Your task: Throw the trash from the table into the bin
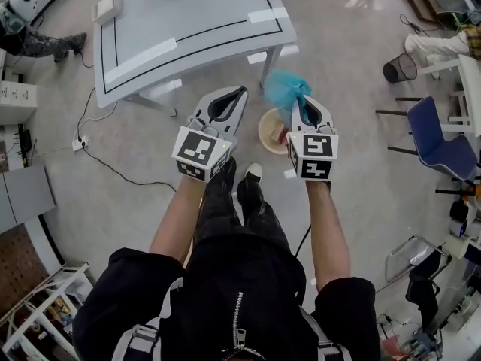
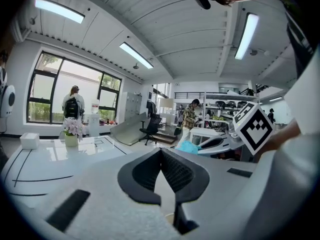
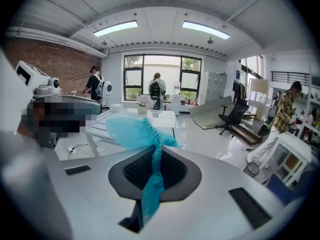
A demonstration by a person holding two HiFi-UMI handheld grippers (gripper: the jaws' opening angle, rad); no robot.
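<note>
My right gripper is shut on a crumpled turquoise piece of trash, which bunches out past its tips. In the right gripper view the same trash is pinched where the jaws meet, and a strip of it trails back between them. A round beige bin stands on the floor just below and left of that gripper, with something red inside. My left gripper hovers beside it, left of the bin; its jaws meet with nothing between them. The grey table lies beyond both grippers.
A flower pot and a white box sit on the table. A black wire basket and a blue chair stand at the right. A cable and socket strip lie on the floor at the left. Other people stand by the windows.
</note>
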